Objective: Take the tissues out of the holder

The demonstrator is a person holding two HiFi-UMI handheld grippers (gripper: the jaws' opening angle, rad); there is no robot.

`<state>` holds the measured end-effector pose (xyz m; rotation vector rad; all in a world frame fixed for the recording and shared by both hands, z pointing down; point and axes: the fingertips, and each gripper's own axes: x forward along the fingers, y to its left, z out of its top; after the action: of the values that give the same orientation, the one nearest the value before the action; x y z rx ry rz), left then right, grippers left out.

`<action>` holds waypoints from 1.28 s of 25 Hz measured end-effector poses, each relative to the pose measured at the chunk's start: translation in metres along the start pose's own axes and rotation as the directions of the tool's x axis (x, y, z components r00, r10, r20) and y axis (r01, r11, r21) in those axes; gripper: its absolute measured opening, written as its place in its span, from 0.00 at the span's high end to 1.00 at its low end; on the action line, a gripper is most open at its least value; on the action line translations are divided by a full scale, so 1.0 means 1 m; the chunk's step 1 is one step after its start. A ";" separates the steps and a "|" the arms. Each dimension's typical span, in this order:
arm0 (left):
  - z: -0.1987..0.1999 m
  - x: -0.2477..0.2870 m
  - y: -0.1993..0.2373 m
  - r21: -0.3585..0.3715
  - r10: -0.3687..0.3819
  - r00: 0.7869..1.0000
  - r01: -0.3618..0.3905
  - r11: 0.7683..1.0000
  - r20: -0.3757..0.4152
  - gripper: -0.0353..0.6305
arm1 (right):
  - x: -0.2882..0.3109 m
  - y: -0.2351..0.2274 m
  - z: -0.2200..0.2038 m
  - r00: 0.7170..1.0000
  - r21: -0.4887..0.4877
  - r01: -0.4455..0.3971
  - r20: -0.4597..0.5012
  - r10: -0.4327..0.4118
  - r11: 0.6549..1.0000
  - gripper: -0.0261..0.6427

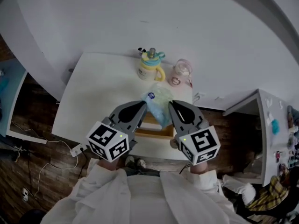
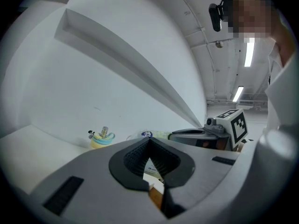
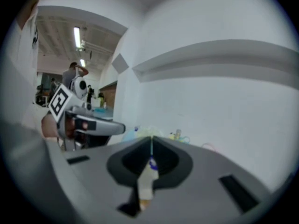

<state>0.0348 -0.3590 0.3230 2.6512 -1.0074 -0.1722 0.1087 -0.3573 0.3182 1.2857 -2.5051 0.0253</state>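
Note:
A pack of tissues [image 1: 158,105] in clear bluish wrap stands up out of a wooden holder [image 1: 150,133] near the front edge of the white table [image 1: 100,97]. My left gripper [image 1: 144,104] is shut, its tips pinching the pack's left upper edge. My right gripper [image 1: 171,103] is shut on the pack's right upper edge. In the right gripper view a thin strip of wrap shows between the closed tips [image 3: 151,139]. Through the left gripper's [image 2: 149,140] closed jaws I see the pack's label and the holder [image 2: 156,197] below.
A yellow lidded cup [image 1: 151,66] and a clear pink cup [image 1: 180,73] stand at the table's back, against the white wall. A grey cabinet [image 1: 261,120] stands to the right. Cables and a power strip [image 1: 77,148] lie on the wooden floor at the left.

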 end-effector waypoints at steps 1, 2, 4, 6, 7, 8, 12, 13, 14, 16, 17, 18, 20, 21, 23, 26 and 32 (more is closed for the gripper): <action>0.001 0.001 -0.001 0.003 -0.003 1.000 0.003 1.000 0.003 0.93 | -0.004 -0.002 0.002 1.000 0.014 0.012 0.013 -0.012 1.000 0.94; 0.003 0.002 -0.002 0.007 -0.005 1.000 0.005 1.000 0.008 0.93 | -0.008 -0.004 0.004 0.999 0.028 0.026 0.028 -0.027 0.999 0.94; 0.006 0.003 -0.004 0.019 -0.011 1.000 0.011 1.000 0.020 0.93 | -0.016 -0.009 0.005 0.996 0.057 0.058 0.058 -0.062 0.997 0.94; 0.010 0.005 -0.007 0.029 -0.024 0.999 0.023 0.999 0.039 0.93 | -0.021 -0.015 0.005 0.992 0.092 0.087 0.083 -0.094 0.992 0.94; 0.011 0.005 -0.008 0.030 -0.033 0.998 0.031 0.999 0.049 0.93 | -0.023 -0.018 0.006 0.990 0.112 0.097 0.094 -0.108 0.989 0.94; 0.013 0.006 -0.010 0.032 -0.042 0.998 0.040 0.999 0.055 0.93 | -0.025 -0.020 0.007 0.987 0.132 0.106 0.107 -0.121 0.986 0.94; 0.016 0.009 -0.020 0.044 -0.062 0.995 0.058 0.997 0.079 0.93 | -0.037 -0.022 0.014 0.963 0.200 0.147 0.192 -0.186 0.969 0.94; 0.018 0.009 -0.022 0.047 -0.060 0.994 0.056 0.997 0.090 0.93 | -0.039 -0.021 0.017 0.956 0.207 0.158 0.213 -0.202 0.966 0.94; 0.020 0.010 -0.023 0.051 -0.059 0.993 0.054 0.997 0.100 0.93 | -0.041 -0.020 0.019 0.949 0.211 0.166 0.231 -0.214 0.963 0.94; 0.022 0.011 -0.025 0.061 -0.060 0.992 0.053 0.997 0.108 0.93 | -0.043 -0.019 0.025 0.937 0.217 0.176 0.263 -0.231 0.960 0.94; 0.023 0.011 -0.026 0.067 -0.059 0.992 0.052 0.996 0.109 0.93 | -0.044 -0.019 0.027 0.931 0.220 0.179 0.276 -0.237 0.959 0.94; 0.023 0.011 -0.026 0.073 -0.058 0.992 0.050 0.996 0.110 0.93 | -0.045 -0.019 0.029 0.927 0.220 0.181 0.287 -0.242 0.958 0.94; 0.025 0.010 -0.026 0.076 -0.057 0.991 0.048 0.996 0.117 0.93 | -0.045 -0.021 0.030 0.923 0.221 0.182 0.297 -0.244 0.958 0.94; 0.026 0.009 -0.026 0.075 -0.057 0.991 0.049 0.996 0.122 0.93 | -0.044 -0.022 0.030 0.923 0.223 0.180 0.297 -0.243 0.958 0.94; 0.028 0.008 -0.025 0.076 -0.057 0.990 0.048 0.996 0.127 0.93 | -0.043 -0.021 0.031 0.924 0.222 0.176 0.298 -0.239 0.959 0.94; 0.025 0.008 -0.024 0.077 -0.047 0.993 0.039 0.996 0.112 0.93 | -0.042 -0.018 0.031 0.925 0.211 0.170 0.301 -0.230 0.963 0.94; 0.007 0.012 -0.026 0.074 -0.046 0.998 0.043 0.996 0.041 0.93 | -0.039 -0.010 0.020 0.936 0.222 0.158 0.276 -0.218 0.962 0.94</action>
<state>0.0591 -0.3500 0.3081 2.7484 -0.9867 -0.2055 0.1321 -0.3356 0.2862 1.7236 -2.6668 0.0369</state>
